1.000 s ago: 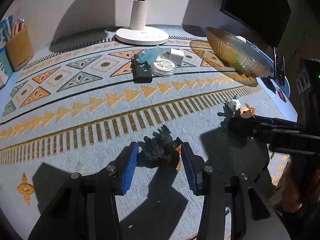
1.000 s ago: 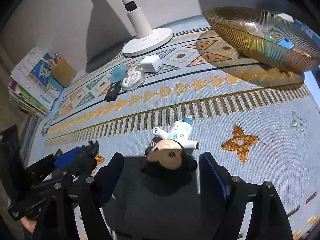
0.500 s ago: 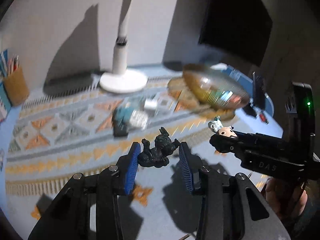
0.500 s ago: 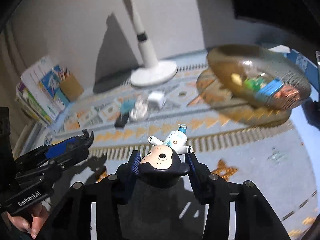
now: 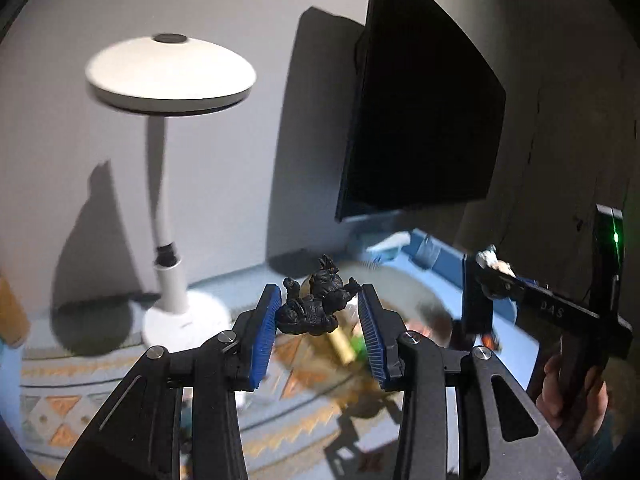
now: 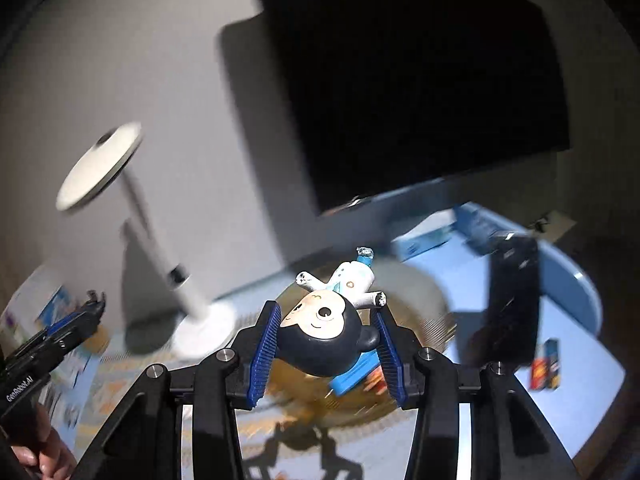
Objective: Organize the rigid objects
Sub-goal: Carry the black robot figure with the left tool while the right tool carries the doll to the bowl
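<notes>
Claws both clamp toys: left claw [image 5: 316, 314] pinches a black figurine [image 5: 314, 306], right claw [image 6: 326, 338] a big-headed doll [image 6: 328, 332].

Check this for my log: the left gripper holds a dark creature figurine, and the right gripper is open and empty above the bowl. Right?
Not quite. The left gripper does hold the dark creature figurine, but the right gripper is not empty: the right wrist view shows it shut on a big-headed cartoon figurine.
</notes>
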Tool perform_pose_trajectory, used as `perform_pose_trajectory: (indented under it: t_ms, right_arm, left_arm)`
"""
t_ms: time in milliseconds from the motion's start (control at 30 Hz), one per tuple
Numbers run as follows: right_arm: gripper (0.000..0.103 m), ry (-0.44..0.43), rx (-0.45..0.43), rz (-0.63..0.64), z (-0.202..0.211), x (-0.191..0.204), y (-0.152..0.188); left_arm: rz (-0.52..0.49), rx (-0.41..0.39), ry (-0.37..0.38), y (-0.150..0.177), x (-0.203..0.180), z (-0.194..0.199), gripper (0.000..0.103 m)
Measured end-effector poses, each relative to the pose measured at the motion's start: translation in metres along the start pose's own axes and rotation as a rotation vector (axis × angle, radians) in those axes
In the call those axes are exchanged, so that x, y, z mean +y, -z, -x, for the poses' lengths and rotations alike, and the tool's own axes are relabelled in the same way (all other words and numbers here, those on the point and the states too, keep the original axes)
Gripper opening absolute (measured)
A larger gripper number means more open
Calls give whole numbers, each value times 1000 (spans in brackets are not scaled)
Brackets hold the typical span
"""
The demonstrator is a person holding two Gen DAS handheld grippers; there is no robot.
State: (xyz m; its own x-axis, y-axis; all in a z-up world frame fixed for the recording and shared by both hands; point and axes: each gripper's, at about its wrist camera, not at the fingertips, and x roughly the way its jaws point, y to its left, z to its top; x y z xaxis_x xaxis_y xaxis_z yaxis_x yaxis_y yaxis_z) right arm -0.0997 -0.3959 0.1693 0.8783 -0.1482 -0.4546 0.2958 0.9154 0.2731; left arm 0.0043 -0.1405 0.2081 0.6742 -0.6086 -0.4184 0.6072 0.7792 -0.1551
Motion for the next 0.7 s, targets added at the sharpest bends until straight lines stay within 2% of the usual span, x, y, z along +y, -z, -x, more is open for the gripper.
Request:
perform_pose_trajectory:
  t_ms: [100, 200, 400, 700]
  right_arm:
    - [45, 48, 21, -54, -25, -29, -9]
    - [45, 81, 84, -86, -56, -49, -6]
    - [45, 126, 204, -90, -118, -70, 17]
    - [45, 189, 282, -68, -157, -77, 30]
  left_arm:
    - [34, 28, 13, -5, 0, -38, 37]
    - [60, 101, 20, 1, -1, -88, 37]
    - [39, 261, 19, 41, -8, -172, 37]
    - [-14, 363, 29, 70, -21, -224, 37]
